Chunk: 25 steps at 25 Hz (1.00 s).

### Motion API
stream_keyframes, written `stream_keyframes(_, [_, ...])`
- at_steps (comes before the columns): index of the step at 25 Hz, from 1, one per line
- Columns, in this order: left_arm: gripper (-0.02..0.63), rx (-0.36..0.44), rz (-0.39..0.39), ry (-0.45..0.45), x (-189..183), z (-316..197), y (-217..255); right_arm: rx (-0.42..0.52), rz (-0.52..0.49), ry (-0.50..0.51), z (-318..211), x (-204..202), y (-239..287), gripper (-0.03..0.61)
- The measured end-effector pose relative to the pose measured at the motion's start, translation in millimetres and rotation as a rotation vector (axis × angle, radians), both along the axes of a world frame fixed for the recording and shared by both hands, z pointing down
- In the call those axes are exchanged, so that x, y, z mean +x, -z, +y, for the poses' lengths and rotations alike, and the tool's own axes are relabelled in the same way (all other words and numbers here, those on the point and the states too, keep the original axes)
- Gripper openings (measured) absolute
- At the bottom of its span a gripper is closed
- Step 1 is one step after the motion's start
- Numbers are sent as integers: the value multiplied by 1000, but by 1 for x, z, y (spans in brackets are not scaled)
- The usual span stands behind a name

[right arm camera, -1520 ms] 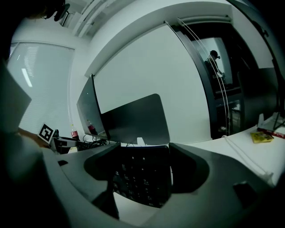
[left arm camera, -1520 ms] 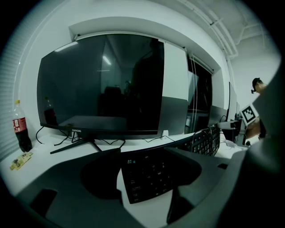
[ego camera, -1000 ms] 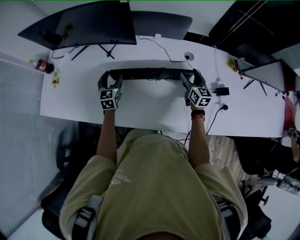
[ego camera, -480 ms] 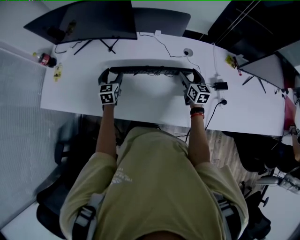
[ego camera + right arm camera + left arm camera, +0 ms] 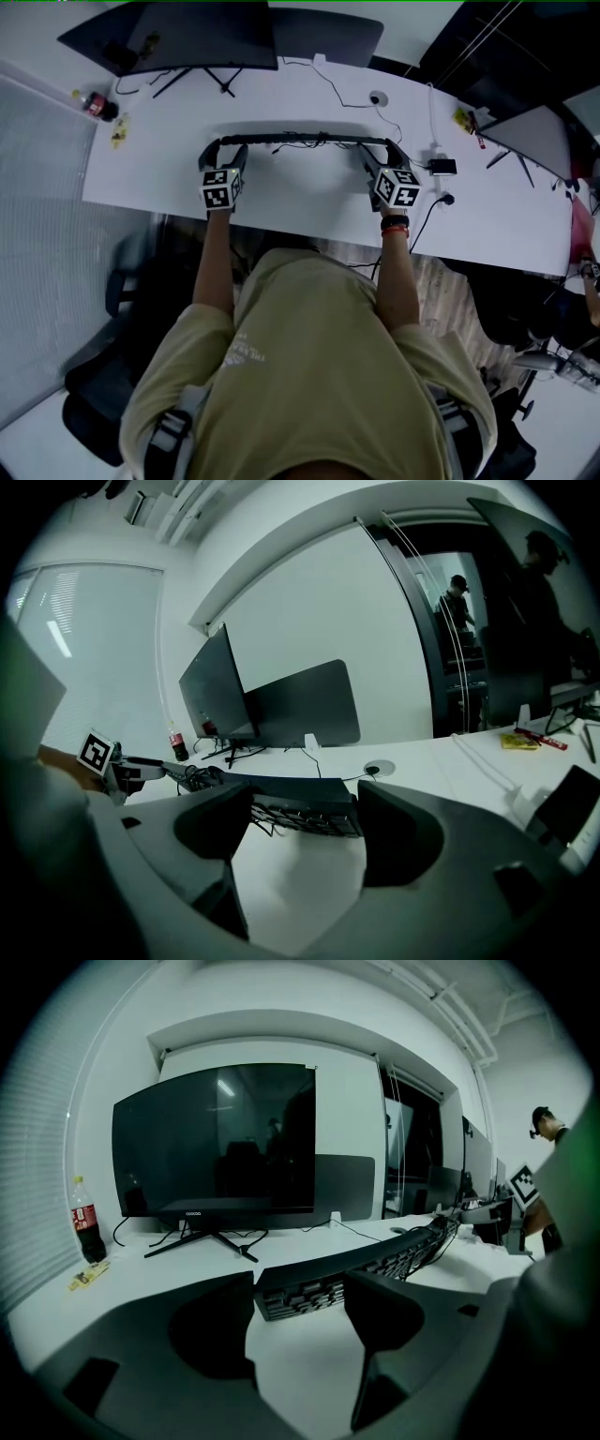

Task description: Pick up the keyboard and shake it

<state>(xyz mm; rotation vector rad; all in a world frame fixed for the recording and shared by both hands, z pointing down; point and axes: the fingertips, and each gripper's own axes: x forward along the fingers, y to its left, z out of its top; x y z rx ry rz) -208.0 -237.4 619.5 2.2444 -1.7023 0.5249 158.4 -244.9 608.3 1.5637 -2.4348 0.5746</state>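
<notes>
Grips keyboard (image 5: 305, 141) at both ends: left claw (image 5: 223, 150) clamped on left end, right claw (image 5: 382, 152) on right end; hangs lifted off counter (image 5: 309, 211), keys tilted nearward; pick-up looks done; shaking apparently left to do.

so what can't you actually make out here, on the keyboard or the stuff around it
- Key legends on the keyboard: too small and dark in every view.
- Label on the bottle: too small, left gripper view.
- The yellow item beside it: too small to identify.
- Hands holding the left gripper and right gripper: head view, mostly covered by the marker cubes.
</notes>
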Motion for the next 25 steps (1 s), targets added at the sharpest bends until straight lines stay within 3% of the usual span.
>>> stream_keyframes(25, [308,-88,-72,-8,2,54,-42,-62,126,58,45,1,-33,356])
